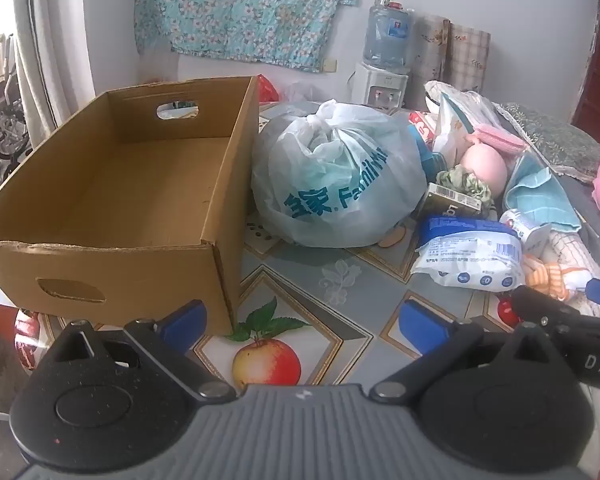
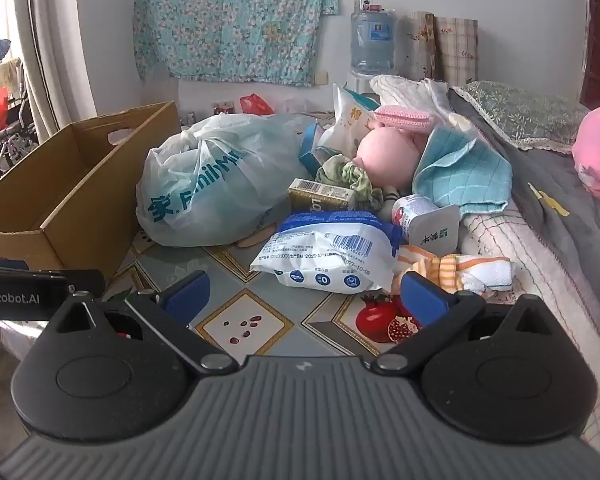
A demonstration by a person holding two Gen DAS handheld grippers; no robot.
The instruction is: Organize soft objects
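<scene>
One cardboard box (image 1: 112, 184) — one tied bag (image 1: 336, 176), two splayed grippers (image 1: 304, 324)

Box (image 1: 112, 184) empty; bag (image 1: 332, 176) beside.

An open cardboard box (image 1: 112, 184) is standing empty at the left of the worktop, a handle hole cut in each end. Just beside it a knotted pale plastic bag (image 1: 332, 176) is sitting bulging, blue lettering on its side. To the right a pile is lying loose: a white-and-blue soft pack (image 2: 332, 252) flat in front, an orange-striped cloth (image 2: 456, 268) beside it, a pink round plush toy (image 2: 388, 156) behind, and a folded teal cloth (image 2: 460, 176) leaning by the toy.
</scene>
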